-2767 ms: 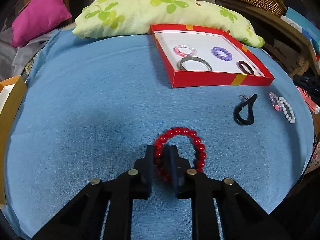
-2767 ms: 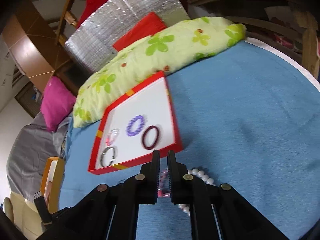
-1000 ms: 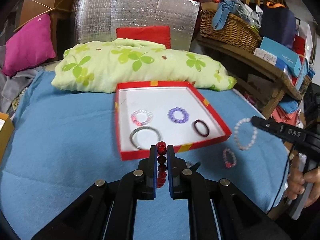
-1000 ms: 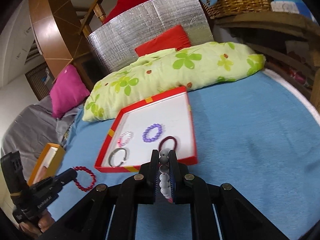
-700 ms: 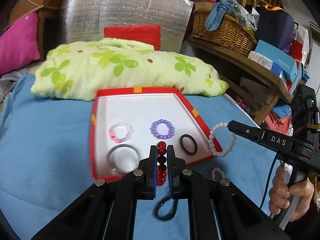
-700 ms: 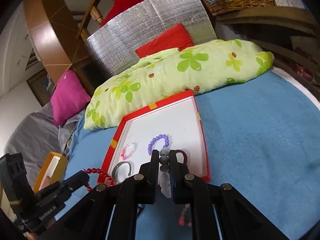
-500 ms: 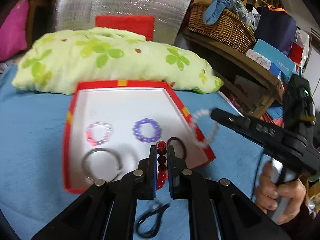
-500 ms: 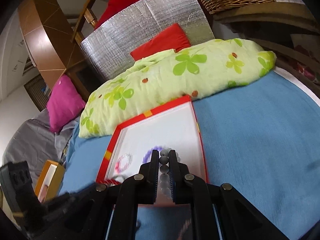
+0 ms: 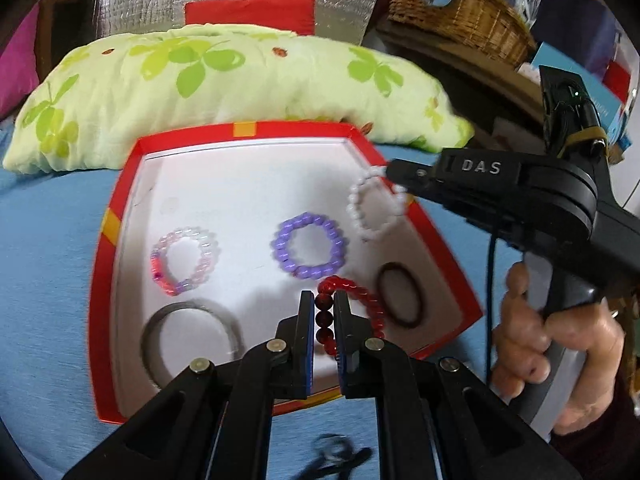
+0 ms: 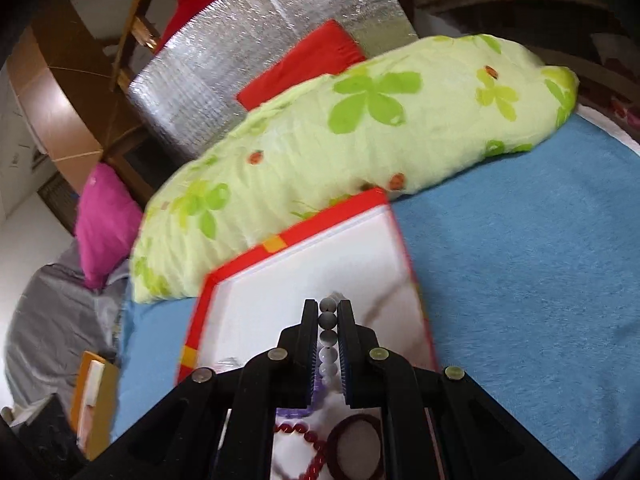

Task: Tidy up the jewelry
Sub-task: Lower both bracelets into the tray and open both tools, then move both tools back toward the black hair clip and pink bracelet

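A red box [image 9: 120,220] with a white floor lies on the blue cloth; it also shows in the right wrist view [image 10: 304,232]. In it lie a pink-and-clear bead bracelet [image 9: 184,260], a purple bead bracelet [image 9: 310,246], a grey bangle [image 9: 192,336] and a dark hair tie [image 9: 398,300]. My left gripper [image 9: 320,312] is shut on a red bead bracelet [image 9: 360,300] and holds it over the box's front part. My right gripper [image 10: 329,320] is shut on a white bead bracelet [image 9: 374,210], held over the box's right side.
A green flowered pillow [image 9: 200,80] lies behind the box, with a silver panel and red cushion behind it. A black hair tie [image 9: 336,456] lies on the cloth in front of the box. An orange box [image 10: 96,400] stands at the left. Shelves with a wicker basket [image 9: 460,4] stand right.
Both grippers picked their bracelets off the cloth, lifted them and moved forward over the red box. The right gripper has come in from the right above the box.
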Motion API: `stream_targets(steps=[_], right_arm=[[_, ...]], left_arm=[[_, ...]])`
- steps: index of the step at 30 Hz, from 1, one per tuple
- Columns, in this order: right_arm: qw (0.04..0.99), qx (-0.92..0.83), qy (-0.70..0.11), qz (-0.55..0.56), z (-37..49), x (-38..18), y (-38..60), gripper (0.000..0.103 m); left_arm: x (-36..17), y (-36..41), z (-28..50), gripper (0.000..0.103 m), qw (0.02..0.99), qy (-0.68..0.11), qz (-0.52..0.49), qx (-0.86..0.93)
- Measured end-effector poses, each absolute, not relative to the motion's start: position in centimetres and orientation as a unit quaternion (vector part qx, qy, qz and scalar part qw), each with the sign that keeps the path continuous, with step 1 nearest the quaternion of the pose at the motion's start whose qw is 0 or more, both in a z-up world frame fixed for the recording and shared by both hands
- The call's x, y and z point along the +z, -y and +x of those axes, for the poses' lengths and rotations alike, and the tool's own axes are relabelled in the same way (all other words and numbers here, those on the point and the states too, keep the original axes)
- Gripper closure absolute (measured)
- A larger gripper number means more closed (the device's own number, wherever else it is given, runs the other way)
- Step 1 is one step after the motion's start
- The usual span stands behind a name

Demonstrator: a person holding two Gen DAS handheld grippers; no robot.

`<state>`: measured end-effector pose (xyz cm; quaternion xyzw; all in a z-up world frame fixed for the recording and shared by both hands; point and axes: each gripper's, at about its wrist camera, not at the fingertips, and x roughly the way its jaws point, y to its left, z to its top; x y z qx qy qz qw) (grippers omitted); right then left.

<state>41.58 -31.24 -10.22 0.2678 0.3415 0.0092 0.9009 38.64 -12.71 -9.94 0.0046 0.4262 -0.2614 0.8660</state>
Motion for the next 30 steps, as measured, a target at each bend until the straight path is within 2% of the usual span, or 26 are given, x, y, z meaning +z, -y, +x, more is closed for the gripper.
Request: stream_targets(steps=[3,5,7,9,10,11,20,30], right_arm=[[0.897,-0.008,-0.353,0.268,41.6,-11.0,31.9,0.090],[0.895,-0.012,-0.356,0.268,41.6,-11.1,32.1,0.089],[0.893,-0.016,-0.362,0.267,41.4,-11.1,32.2,0.087],[0.893,-0.019,-0.365,0.262,41.0,-11.0,32.3,0.070],[0.893,-0.018,-0.366,0.260,40.7,-10.9,32.4,0.052],[0.895,-0.012,-0.362,0.263,40.3,-10.7,32.6,0.046],[0.915,-0.006,-0.314,0.252,34.3,-6.8,34.2,0.048],[0.902,-0.029,-0.353,0.246,28.1,-7.2,34.7,0.048]], left_arm=[[-10.3,12.5,38.7,0.093,0.868,-0.433,0.023,-0.243],[-10.3,12.6,38.5,0.083,0.870,-0.432,0.035,-0.235],[-10.1,12.4,37.9,0.055,0.875,-0.424,0.048,-0.228],[-9.8,12.1,37.2,0.049,0.883,-0.410,0.058,-0.220],[-9.5,11.8,36.7,0.049,0.886,-0.404,0.066,-0.217],[-9.3,11.5,36.3,0.049,0.888,-0.399,0.073,-0.215],[-8.1,5.5,33.2,0.048,0.906,-0.390,0.073,-0.148],[-8.4,2.8,29.8,0.041,0.906,-0.400,0.092,-0.106]])
